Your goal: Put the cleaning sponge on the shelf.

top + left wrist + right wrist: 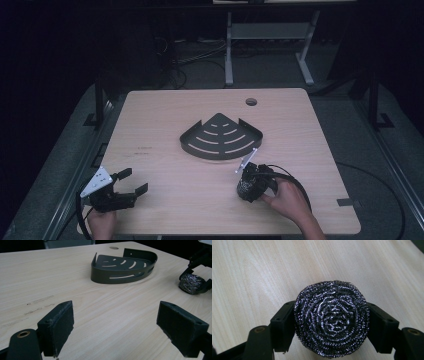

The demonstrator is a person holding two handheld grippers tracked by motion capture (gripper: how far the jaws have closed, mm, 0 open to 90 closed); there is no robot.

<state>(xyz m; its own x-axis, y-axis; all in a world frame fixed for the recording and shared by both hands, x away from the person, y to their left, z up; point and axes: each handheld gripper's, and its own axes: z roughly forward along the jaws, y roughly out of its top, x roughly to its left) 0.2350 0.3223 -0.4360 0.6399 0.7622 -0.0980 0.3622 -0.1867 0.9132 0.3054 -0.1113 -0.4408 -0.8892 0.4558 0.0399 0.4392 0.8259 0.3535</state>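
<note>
I have the round steel-wool scouring pad clamped in my right gripper, one black jaw pressing each side, pad low over the light wooden table near its front right part. So the grab looks done; whether it is lifted or resting I cannot tell. What is probably left: carrying it to the dark metal quarter-round corner shelf with slotted floor and letting go inside. The shelf sits mid-table, just beyond the pad, empty, its curved wall facing me. My left gripper stands wide open, holding nothing, near the front left edge, well apart from everything (idle for now). Room: bare tabletop between pad and shelf, so the path is short and free; the pad must clear the shelf's raised rim. The round cable hole lies behind the shelf, out of the way. The table's right edge is well off.
</note>
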